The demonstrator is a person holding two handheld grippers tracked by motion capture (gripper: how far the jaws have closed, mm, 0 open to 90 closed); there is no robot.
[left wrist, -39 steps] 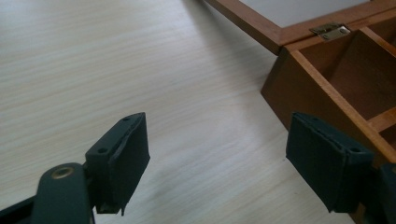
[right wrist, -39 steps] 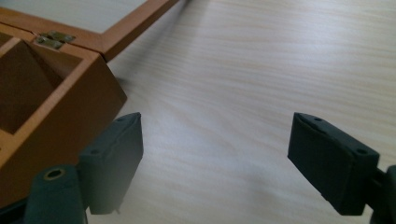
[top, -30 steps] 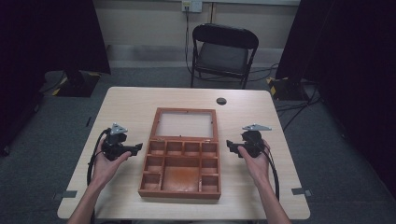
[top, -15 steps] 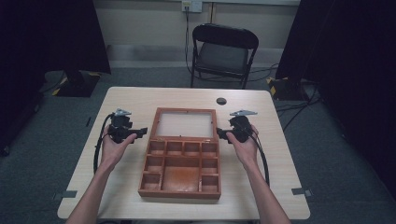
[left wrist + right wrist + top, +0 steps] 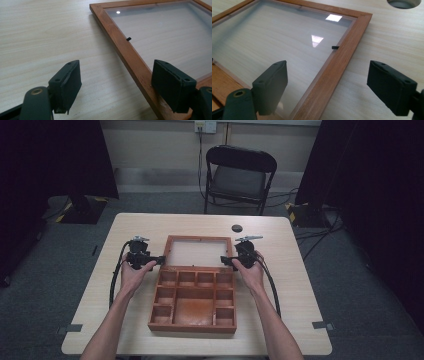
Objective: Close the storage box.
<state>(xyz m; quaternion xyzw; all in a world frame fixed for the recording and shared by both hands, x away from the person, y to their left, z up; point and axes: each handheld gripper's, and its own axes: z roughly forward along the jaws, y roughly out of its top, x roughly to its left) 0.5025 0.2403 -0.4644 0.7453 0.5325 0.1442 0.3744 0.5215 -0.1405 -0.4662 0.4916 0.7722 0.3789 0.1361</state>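
Jaws gaping wide and empty on both, the left gripper (image 5: 159,259) and right gripper (image 5: 224,261) are straddling opposite side rails of the glazed lid (image 5: 198,251), lying flat at 12 o'clock of the wooden box (image 5: 192,298) mid-tabletop (image 5: 90,305).

1 wooden box (image 5: 192,302) — 2 grippers (image 5: 161,260) — 1 chair (image 5: 239,175).
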